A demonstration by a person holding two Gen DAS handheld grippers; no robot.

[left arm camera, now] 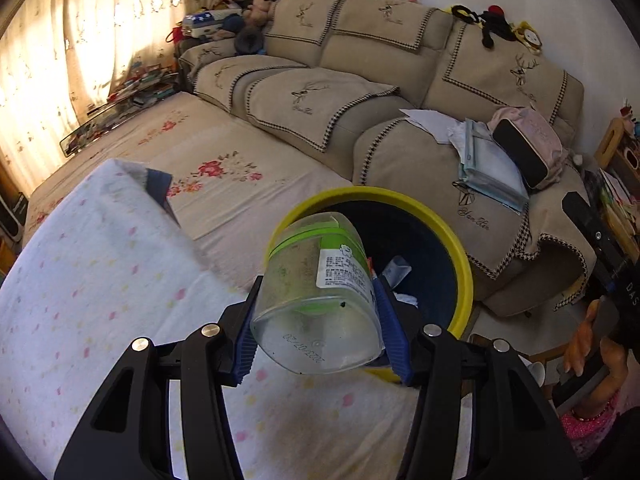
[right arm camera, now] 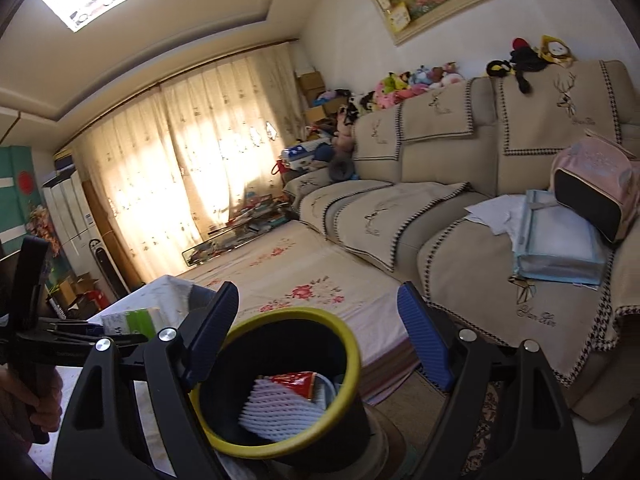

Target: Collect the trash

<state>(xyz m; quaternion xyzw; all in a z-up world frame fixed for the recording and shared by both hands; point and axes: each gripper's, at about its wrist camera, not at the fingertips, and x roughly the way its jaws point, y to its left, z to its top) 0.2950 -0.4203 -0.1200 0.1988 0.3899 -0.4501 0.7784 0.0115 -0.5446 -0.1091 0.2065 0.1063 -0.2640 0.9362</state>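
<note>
A: Between the left gripper [left arm camera: 320, 332] jaws?
B: Clear plastic bottle [left arm camera: 316, 296], clamped, tilted; yellow-rimmed bin [left arm camera: 460, 256] just beyond.
A: Right gripper [right arm camera: 316, 344]?
B: Jaws apart, nothing held; bin [right arm camera: 352, 360] between and below them.

jar base [left arm camera: 316, 346]: stamped date, partly legible | sofa cover [left arm camera: 474, 216]: unreadable cursive script

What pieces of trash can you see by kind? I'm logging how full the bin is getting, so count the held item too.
Clear plastic jar with green label, held by the left gripper: 1
White foam net sleeve in the bin: 1
Red wrapper in the bin: 1
Total: 3 I can make out; more may lie hidden beneath.
</note>
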